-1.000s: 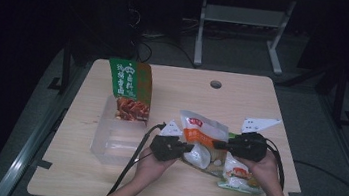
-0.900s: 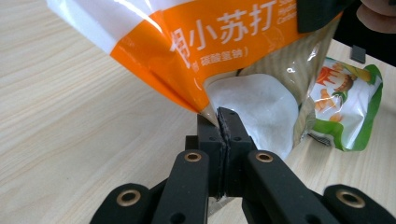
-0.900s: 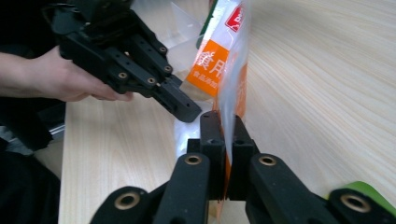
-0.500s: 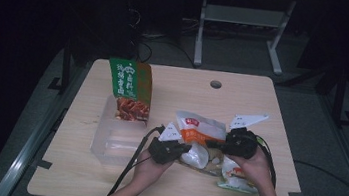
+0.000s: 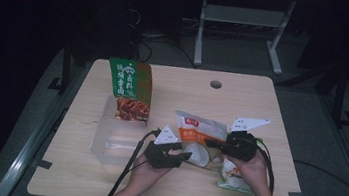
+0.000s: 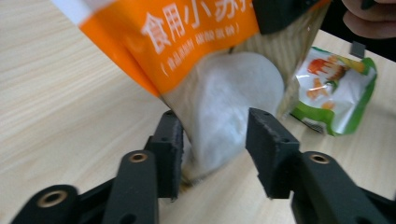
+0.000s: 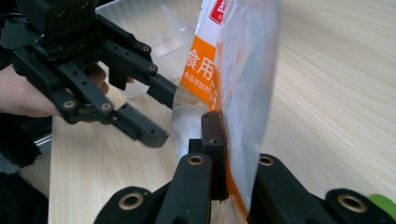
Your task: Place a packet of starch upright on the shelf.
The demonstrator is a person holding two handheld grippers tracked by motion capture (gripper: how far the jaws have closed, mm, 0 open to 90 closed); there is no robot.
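High view: right of the clear plastic tub (image 5: 116, 141), the left gripper (image 5: 179, 155) gapes around an orange-and-white crinkly snack bag (image 5: 202, 141), lying lengthwise left-to-right, its right end pinched by the right gripper (image 5: 209, 143)

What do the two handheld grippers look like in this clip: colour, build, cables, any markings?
Both the left gripper and the right gripper are black, with linkage arms joined by brass-coloured rivets and flat, rectangular ribbed pads. Each carries a grey three-cornered plate dotted with small dark marks on top, and a black cable trails back from each. The person's forearms are bare; no sleeves are in view.
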